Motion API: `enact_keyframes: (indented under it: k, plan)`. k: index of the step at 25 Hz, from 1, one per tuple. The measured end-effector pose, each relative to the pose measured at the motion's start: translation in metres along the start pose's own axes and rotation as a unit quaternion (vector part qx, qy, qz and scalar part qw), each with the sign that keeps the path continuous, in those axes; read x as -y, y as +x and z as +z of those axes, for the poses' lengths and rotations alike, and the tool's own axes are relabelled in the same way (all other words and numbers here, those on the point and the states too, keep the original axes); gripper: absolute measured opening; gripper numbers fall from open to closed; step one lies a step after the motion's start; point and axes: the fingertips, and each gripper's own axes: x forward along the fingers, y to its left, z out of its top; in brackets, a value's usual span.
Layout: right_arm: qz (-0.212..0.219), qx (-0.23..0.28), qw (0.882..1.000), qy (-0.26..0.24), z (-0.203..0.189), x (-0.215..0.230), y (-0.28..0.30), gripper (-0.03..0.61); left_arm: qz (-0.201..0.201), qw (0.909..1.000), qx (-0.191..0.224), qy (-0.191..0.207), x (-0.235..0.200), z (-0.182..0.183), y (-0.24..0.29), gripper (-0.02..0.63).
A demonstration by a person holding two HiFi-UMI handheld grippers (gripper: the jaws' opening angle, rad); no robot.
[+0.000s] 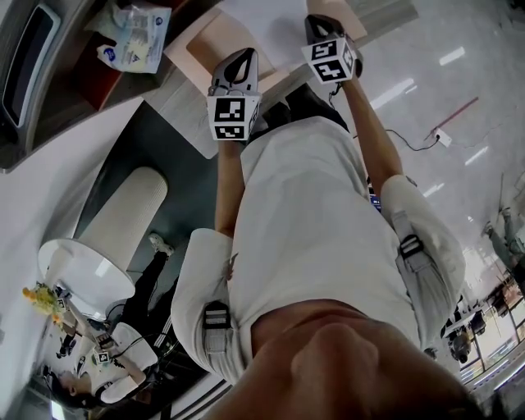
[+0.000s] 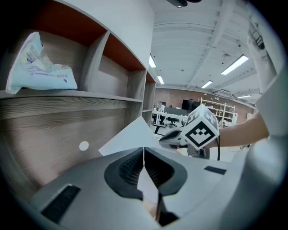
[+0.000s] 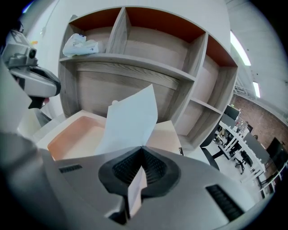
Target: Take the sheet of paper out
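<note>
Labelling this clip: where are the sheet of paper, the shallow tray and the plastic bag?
sheet of paper [image 3: 130, 117], right gripper view, middle of sheet
shallow tray [image 3: 74, 134], right gripper view, bare inner floor
plastic bag [image 2: 42, 74], left gripper view, printed front

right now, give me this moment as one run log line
left gripper: shut on sheet of paper | right gripper: shut on same sheet | sheet: held above tray

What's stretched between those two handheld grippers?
The sheet of paper, clamped by the left gripper and right gripper; the head view shows it.
</note>
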Motion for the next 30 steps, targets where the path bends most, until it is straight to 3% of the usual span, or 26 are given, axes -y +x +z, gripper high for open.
enact_keyframes:
  k: [15, 23, 30]
  plan:
    - [-0.018, 0.074, 0.997, 0.004, 0.051, -0.003, -0.072, 0.020, 0.006, 0.9989, 0.046, 0.004, -0.004, 0.044, -0.022, 0.025]
    - [-0.030, 0.135, 0.990, 0.012, 0.093, -0.005, -0.120, 0.020, 0.015, 0.9952, 0.094, 0.019, -0.006, 0.090, -0.049, 0.025]
    - [-0.032, 0.186, 0.982, 0.006, 0.130, -0.009, -0.163, 0.020, 0.022, 0.9934, 0.110, 0.025, -0.006, 0.121, -0.069, 0.025]
